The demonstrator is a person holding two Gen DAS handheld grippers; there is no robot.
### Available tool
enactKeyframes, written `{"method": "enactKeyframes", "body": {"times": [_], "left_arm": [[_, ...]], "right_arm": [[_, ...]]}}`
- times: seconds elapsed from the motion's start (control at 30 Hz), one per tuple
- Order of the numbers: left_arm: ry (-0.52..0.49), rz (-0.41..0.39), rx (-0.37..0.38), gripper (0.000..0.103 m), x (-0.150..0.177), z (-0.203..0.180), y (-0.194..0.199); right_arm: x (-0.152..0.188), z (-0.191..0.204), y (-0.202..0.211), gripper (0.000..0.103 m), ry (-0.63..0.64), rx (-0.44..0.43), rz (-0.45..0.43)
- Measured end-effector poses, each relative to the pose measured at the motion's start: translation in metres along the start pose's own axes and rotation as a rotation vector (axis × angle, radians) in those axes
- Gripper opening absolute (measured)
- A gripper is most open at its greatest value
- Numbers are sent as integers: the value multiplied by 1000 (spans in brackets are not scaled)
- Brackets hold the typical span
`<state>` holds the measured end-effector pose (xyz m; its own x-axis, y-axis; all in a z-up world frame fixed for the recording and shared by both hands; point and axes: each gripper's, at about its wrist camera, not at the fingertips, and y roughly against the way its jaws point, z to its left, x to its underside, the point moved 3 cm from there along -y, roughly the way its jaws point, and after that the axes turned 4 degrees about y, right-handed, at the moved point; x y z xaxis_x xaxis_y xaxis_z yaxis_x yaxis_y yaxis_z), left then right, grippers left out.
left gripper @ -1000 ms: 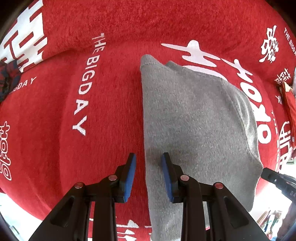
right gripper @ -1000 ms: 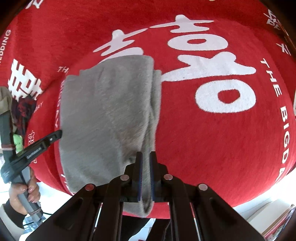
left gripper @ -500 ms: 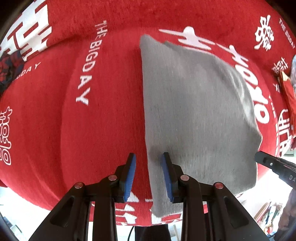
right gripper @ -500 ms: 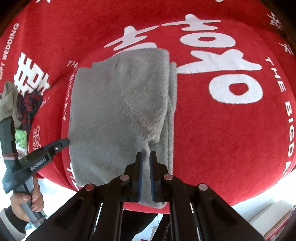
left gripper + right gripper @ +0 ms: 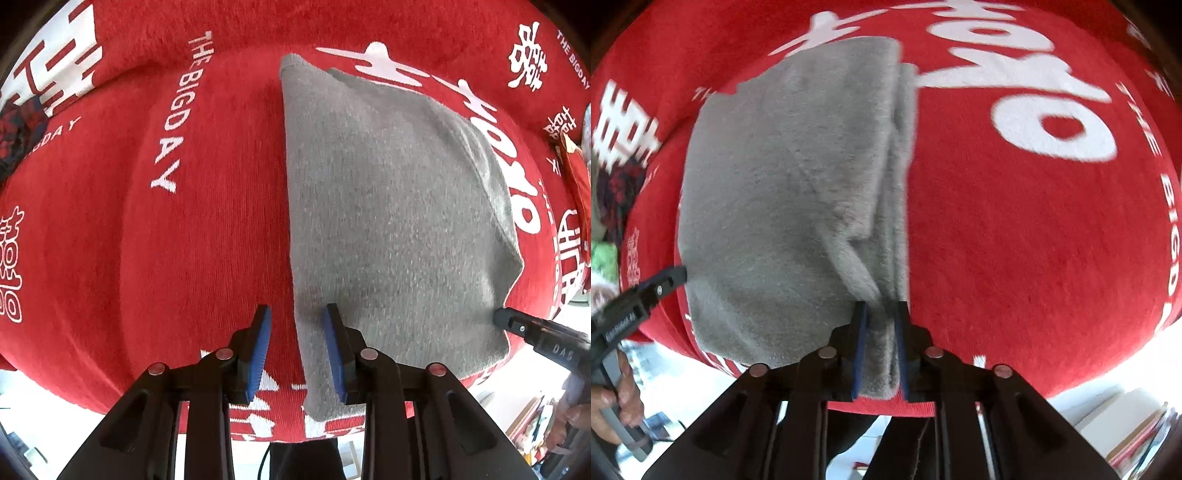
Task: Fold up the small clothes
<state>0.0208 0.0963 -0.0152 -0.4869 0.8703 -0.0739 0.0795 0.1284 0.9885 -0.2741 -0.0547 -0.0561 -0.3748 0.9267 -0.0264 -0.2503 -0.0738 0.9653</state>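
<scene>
A folded grey knit garment (image 5: pixel 388 206) lies flat on the red cloth with white lettering (image 5: pixel 166 240). My left gripper (image 5: pixel 297 349) is open, its blue pads on either side of the garment's left edge near the front corner. In the right wrist view the garment (image 5: pixel 783 192) shows its layered right edge. My right gripper (image 5: pixel 881 343) has its jaws slightly apart around that layered edge at the front right corner; the cloth fills the gap. Its black tip shows in the left wrist view (image 5: pixel 517 323).
The red cloth's front edge runs just below both grippers (image 5: pixel 1071 376). Dark patterned clothes (image 5: pixel 18 129) lie at the far left. A red item (image 5: pixel 576 177) sits at the right edge. Books or boxes (image 5: pixel 1126 417) stand beyond the front right.
The right gripper's jaws, tightly shut before, have parted a little around the garment's edge. The garment has settled flat nearer the front edge. The left gripper stays open at the left edge.
</scene>
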Motion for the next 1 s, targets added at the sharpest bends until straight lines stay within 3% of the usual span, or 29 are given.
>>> {"method": "enactKeyframes", "body": {"times": [0.33, 0.6, 0.73, 0.77, 0.8, 0.83, 0.9, 1.0], "left_arm": [[10, 49, -18, 31, 9, 1, 7], [25, 35, 7, 31, 3, -9, 48], [3, 17, -15, 32, -2, -18, 70], [-2, 16, -22, 43, -3, -20, 74], [-4, 12, -24, 78, -4, -21, 77], [1, -8, -32, 90, -5, -22, 83], [0, -60, -41, 94, -7, -24, 97], [7, -48, -49, 95, -10, -24, 102]], "right_arm": [[1, 15, 24, 24, 2, -7, 16], [-6, 28, 52, 24, -5, -20, 14], [-7, 31, 68, 35, -4, -20, 3], [-7, 33, 73, 35, -1, -19, -3], [-7, 34, 76, 35, 3, -17, -7], [-8, 36, 80, 35, 7, -14, -11], [-10, 38, 86, 35, 12, -15, -16], [-13, 41, 97, 35, 21, -13, -22]]}}
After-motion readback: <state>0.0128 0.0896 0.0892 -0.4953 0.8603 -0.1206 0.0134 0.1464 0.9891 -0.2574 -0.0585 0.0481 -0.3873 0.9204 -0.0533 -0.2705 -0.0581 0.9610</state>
